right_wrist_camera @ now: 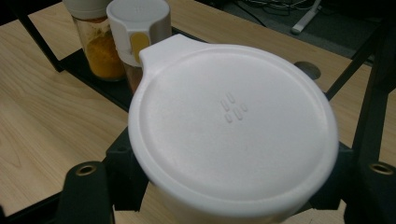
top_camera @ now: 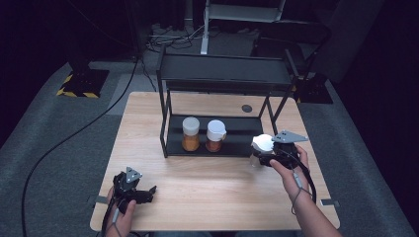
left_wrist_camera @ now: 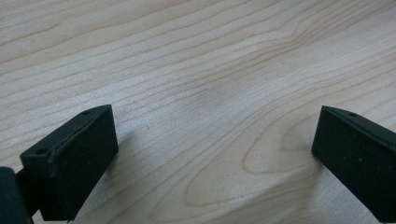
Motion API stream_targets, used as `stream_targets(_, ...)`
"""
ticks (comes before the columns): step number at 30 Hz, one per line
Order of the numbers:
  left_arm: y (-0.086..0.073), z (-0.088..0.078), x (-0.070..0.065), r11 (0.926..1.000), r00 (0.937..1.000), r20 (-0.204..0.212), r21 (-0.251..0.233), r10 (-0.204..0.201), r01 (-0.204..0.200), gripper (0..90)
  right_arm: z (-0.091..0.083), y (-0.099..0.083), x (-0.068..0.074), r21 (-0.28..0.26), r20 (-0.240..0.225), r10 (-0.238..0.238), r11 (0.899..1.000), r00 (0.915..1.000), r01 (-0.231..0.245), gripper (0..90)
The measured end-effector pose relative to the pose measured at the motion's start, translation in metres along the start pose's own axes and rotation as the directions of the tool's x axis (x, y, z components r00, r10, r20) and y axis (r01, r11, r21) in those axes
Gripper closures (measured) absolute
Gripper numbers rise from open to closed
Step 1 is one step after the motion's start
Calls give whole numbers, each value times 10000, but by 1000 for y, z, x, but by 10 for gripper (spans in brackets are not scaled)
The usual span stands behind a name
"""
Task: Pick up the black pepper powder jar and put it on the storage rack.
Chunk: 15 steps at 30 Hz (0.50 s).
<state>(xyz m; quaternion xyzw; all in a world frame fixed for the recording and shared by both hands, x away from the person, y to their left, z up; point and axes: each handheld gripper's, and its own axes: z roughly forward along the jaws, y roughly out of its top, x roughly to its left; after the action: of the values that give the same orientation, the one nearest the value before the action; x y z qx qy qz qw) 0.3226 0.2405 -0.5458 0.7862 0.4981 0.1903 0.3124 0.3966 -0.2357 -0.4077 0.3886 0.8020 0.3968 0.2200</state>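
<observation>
Right gripper (top_camera: pixel 263 154): jaws clamped on a spice jar with white lid (top_camera: pixel 262 143), held clear of the table (top_camera: pixel 207 197) at the rack's (top_camera: pixel 222 74) lower right corner, roughly 4 o'clock from table centre. In the right gripper view the lid (right_wrist_camera: pixel 233 126) sits between the black jaws, flip tab pointing to about 11 o'clock. What is inside this jar I cannot tell; the lid hides it.

Left gripper (top_camera: pixel 144 193): jaws wide apart, nothing between them, resting low over bare wood at about 7 o'clock on the table.

Likely step: carrying the jar to join the others on the lower shelf (top_camera: pixel 237 129).

Risks, as judged:
- Grip is just under the lid; a smooth jar could slip or tilt if swung fast.
- The rack's slanted right leg (top_camera: pixel 276 111) stands close at 12 o'clock of the jar; a straight push in could knock it.
- Set down too far toward 9 o'clock, it could bump the neighbouring jar.

Containers on the shelf: left jar (top_camera: pixel 190 134), pale cap, orange-yellow powder; middle jar (top_camera: pixel 215 136), white cap, darker reddish-brown contents. Both upright, just beside each other.
</observation>
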Motion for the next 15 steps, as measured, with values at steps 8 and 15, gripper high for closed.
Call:
stream_targets(8,0,0,0,10000,10000,-2,-1,0,0,0,-1,13,-2,109,-29,99,9999,9999,-99,308)
stream_targets(15,0,0,0,10000,10000,-1,2,8,-8,0,0,26,-1,128,-59,-65,9999,10000,66,308)
